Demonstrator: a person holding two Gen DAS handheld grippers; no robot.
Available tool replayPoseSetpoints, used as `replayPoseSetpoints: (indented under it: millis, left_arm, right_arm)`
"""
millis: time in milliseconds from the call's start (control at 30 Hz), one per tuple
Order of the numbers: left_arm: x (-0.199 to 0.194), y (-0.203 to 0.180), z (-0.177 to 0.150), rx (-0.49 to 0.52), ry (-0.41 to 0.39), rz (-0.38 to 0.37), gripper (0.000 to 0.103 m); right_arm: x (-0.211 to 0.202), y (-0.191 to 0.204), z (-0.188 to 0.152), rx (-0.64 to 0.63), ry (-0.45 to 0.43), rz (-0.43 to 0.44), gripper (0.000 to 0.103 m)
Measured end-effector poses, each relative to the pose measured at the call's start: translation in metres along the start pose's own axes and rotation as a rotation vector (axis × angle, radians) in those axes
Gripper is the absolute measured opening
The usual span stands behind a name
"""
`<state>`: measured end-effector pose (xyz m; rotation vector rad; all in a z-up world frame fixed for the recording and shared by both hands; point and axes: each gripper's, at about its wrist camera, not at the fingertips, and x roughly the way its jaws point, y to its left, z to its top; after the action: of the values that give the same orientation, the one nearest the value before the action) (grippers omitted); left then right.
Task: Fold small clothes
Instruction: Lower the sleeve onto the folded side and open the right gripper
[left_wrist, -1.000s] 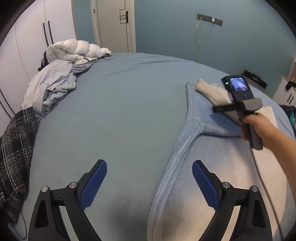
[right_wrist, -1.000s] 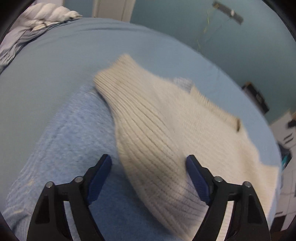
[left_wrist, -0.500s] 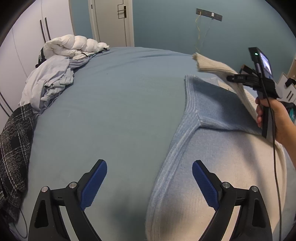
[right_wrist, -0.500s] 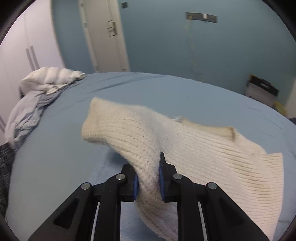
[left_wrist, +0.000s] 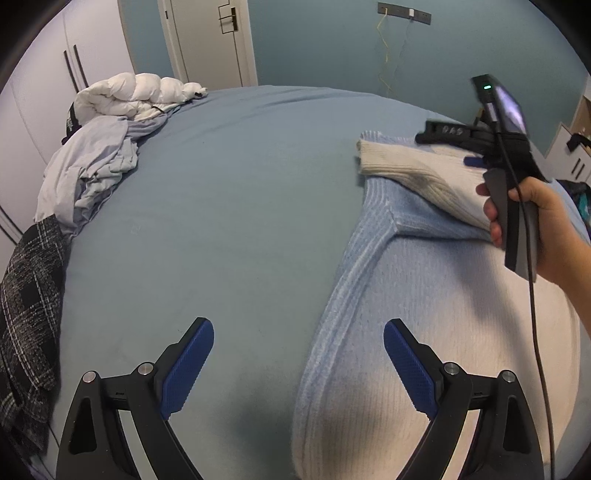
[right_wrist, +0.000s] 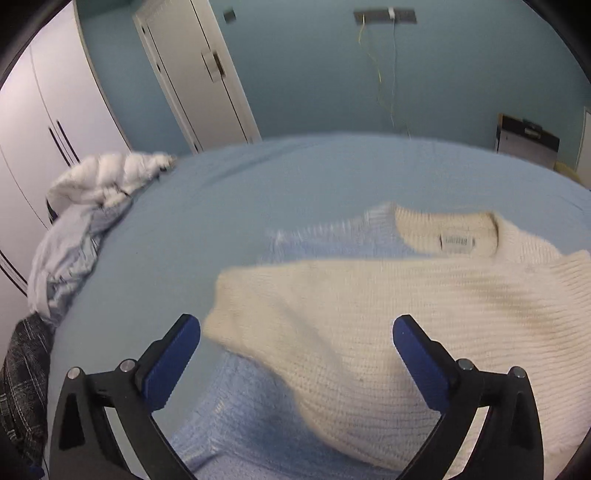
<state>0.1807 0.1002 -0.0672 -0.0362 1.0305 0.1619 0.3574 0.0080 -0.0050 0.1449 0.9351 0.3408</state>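
My right tongs (right_wrist: 295, 354) stand wide with nothing between the blue pads; the jaws have just been opening, and the cream ribbed knit sleeve (right_wrist: 332, 321) now lies free below them, draped across the body of the cream-and-pale-blue knitted sweater (right_wrist: 480, 295). I judge this release to be deliberate: the sleeve is laid inward over the torso as one fold, so the tongs let go once it lies there. In the left wrist view, my right hand (left_wrist: 535, 225) holds its tool above the far end of the sweater, apart from the cloth.

My left tongs (left_wrist: 297, 360) are also wide and hold nothing. They hover over the near part of the sweater, one pad above the bare bed, the other above the pale knit, straddling the ribbed pale-blue side edge (left_wrist: 354, 280). This position suits a pickup of that edge or hem for the next fold.

The sweater lies flat on the blue bedsheet (left_wrist: 221, 203), collar and label (right_wrist: 458, 242) toward the far side. To the left the sheet is open. At the bed's far left edge sit a white puffy duvet (left_wrist: 136, 92), a crumpled grey-blue cloth (left_wrist: 85, 173) and a dark checked garment (left_wrist: 29, 295), all well apart from the work.
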Motion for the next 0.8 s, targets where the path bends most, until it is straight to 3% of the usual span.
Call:
replayPoseSetpoints:
  millis: [67,100,200,300,433,633,700,800]
  left_arm:
    - [0.001,-0.002,-0.001,0.016,0.01,-0.001,0.094]
    - [0.001,-0.003,-0.002,0.022,0.014,0.001,0.094]
    - [0.003,-0.006,-0.006,0.037,0.035,-0.002,0.094]
    - [0.002,-0.009,-0.01,0.052,0.047,-0.009,0.094]
    - [-0.003,-0.012,-0.017,0.077,0.05,0.002,0.094]
    - [-0.018,-0.014,-0.035,0.101,0.045,0.021,0.094]
    - [-0.021,-0.014,-0.043,0.113,0.048,0.032,0.094]
    - [-0.017,-0.017,-0.055,0.145,0.079,0.053,0.094]
  right_arm:
    - [0.011,-0.002,-0.012,-0.033,0.146,-0.027,0.102]
    - [0.009,0.0,-0.014,-0.047,0.147,-0.033,0.102]
    - [-0.021,0.008,-0.023,-0.054,0.087,-0.032,0.102]
    - [-0.076,-0.016,-0.042,-0.007,0.07,0.018,0.102]
    - [-0.152,-0.06,-0.092,0.056,0.051,0.064,0.102]
    - [-0.287,-0.119,-0.16,0.201,-0.053,-0.029,0.102]
    - [-0.294,-0.128,-0.182,0.32,-0.065,0.025,0.102]
    - [-0.295,-0.153,-0.224,0.527,0.025,0.182,0.103]
